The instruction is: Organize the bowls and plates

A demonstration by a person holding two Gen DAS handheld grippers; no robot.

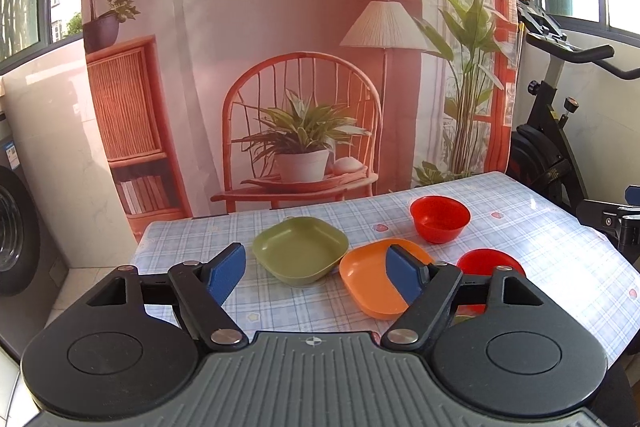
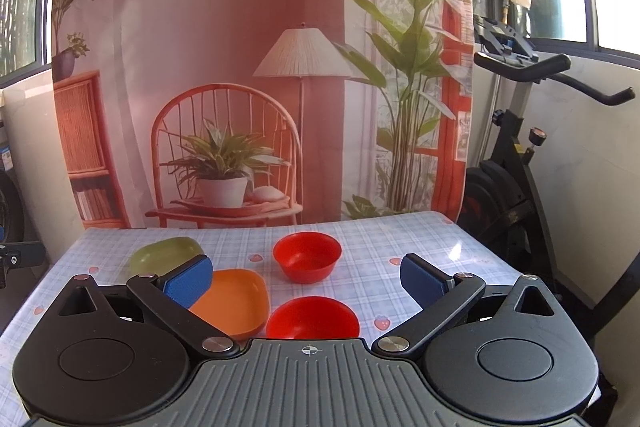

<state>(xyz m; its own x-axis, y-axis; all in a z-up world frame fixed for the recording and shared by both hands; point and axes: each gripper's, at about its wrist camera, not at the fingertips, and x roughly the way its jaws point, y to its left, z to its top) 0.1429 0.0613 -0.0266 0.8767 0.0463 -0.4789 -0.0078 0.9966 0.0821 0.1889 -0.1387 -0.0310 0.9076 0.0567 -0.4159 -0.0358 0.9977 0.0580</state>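
On the checked tablecloth stand a green square plate point(image 1: 300, 249), an orange square plate point(image 1: 376, 279) beside it, and two red bowls, one far point(image 1: 440, 219) and one near point(image 1: 490, 263). My left gripper point(image 1: 316, 273) is open and empty, held above the table in front of the green and orange plates. My right gripper point(image 2: 306, 277) is open and empty; the near red bowl point(image 2: 312, 317) lies just ahead between its fingers, the far red bowl point(image 2: 307, 255) beyond, the orange plate point(image 2: 236, 301) and green plate point(image 2: 166, 255) to the left.
The table point(image 1: 540, 239) ends at a printed backdrop point(image 1: 280, 67) at the rear. An exercise bike point(image 2: 516, 163) stands right of the table. A washing machine point(image 1: 16, 239) stands at the left. The right gripper's body point(image 1: 616, 223) shows at the right edge.
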